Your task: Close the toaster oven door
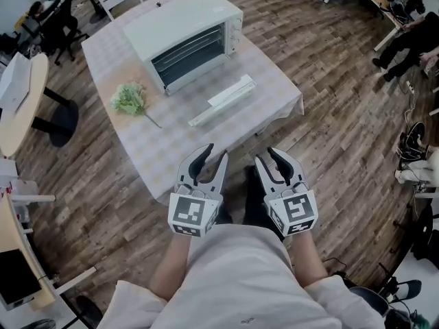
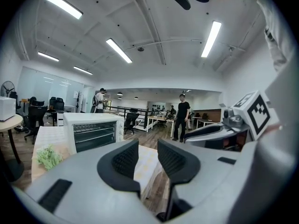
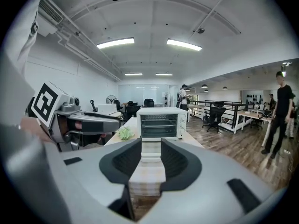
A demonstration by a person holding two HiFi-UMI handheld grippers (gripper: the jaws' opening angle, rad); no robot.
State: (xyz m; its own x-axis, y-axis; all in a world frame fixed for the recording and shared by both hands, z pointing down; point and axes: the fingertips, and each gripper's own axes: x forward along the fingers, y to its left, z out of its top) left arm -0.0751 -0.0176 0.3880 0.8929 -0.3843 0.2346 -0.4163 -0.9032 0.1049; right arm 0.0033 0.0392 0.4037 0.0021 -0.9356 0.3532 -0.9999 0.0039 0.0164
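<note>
The cloth-covered surface (image 1: 274,81) carries the white toaster oven (image 1: 185,36) at its far end, the oven's front turned toward the person and its racks showing. A long white flat piece (image 1: 223,101) lies just before the oven, and a green leafy bunch (image 1: 129,99) lies to its left. The left hand-held gripper (image 1: 214,153) and right hand-held gripper (image 1: 267,155) hover off the near edge, well apart from the oven, both with jaws partly open and empty.
</note>
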